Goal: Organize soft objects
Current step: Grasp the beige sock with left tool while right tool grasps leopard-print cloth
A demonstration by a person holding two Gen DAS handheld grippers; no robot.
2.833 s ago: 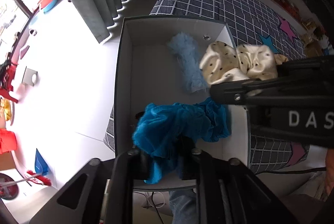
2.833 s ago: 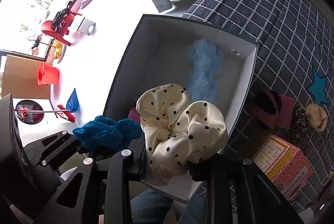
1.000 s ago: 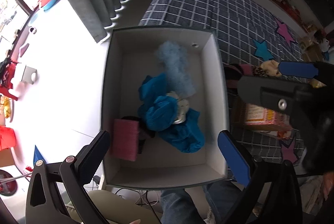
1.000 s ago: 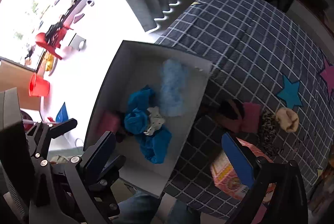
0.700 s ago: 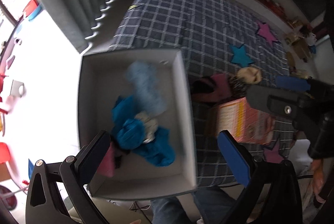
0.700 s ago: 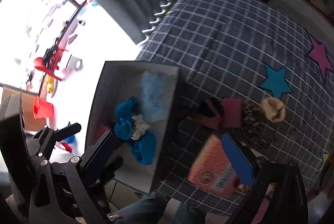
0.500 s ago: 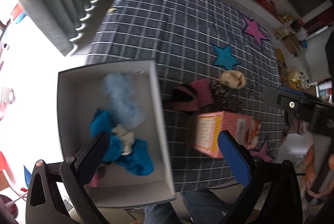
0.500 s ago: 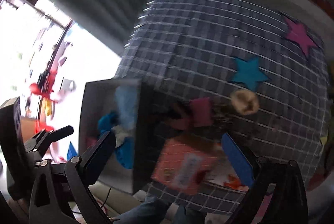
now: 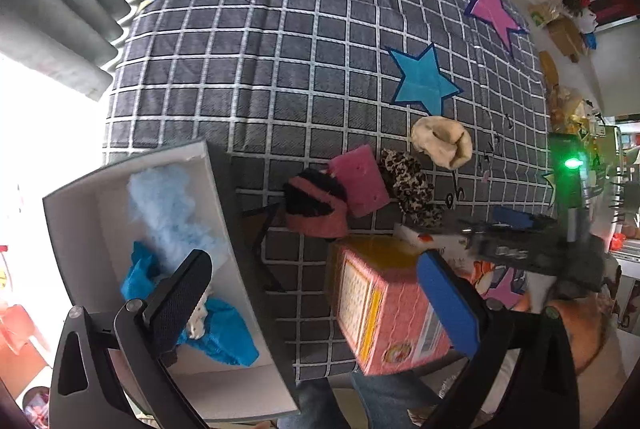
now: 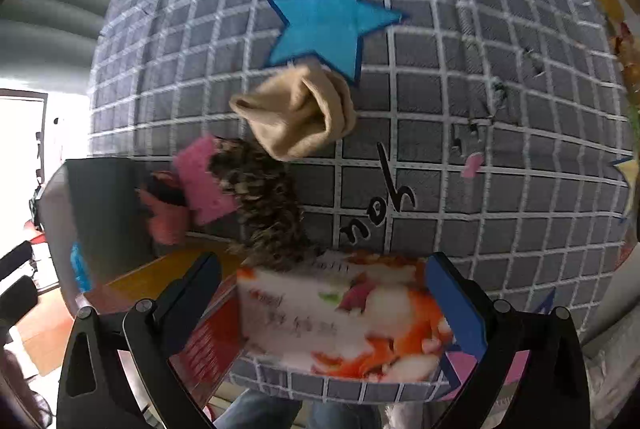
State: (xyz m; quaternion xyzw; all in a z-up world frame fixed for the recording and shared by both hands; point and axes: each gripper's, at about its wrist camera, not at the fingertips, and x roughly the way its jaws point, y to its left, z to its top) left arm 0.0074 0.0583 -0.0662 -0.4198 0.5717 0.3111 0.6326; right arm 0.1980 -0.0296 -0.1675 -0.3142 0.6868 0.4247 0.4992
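- The left gripper [image 9: 316,293] has its two fingers spread wide with nothing between them: a black ridged pad [image 9: 180,299] hangs over the box, a blue pad [image 9: 448,303] over the carton.
- The right gripper [image 10: 320,289] is likewise spread wide and empty, hovering above the near edge of the bed; its blue pad [image 10: 456,305] is on the right.
- Under the right gripper lies a pink and orange printed cardboard carton [image 10: 340,325], flat at the bed's near edge, just beside the box.
- The white open-topped storage box [image 9: 224,189] sits at the bed's near left corner, its right wall close to the carton [image 9: 384,309].
- Inside the box lie a pale blue fluffy piece [image 9: 168,205], a crumpled bright blue cloth [image 9: 224,333] and a small cream bit between them.
- Still outside, in a row just past the carton and touching one another: a pink and black knitted item [image 9: 314,205], a flat pink square sponge [image 9: 360,181], a leopard-print scrunchie [image 9: 412,185] and a beige folded cloth [image 9: 440,143].
- In the right wrist view the beige cloth [image 10: 300,117] overlaps a point of a blue star patch [image 10: 332,25].
- The grey checked bedspread [image 9: 280,49] beyond the row is bare fabric as far as its far edge, where ribbed grey curtains [image 9: 60,9] hang at the left corner.
- A person's hand [image 9: 580,333] grips the right tool's handle at the lower right.
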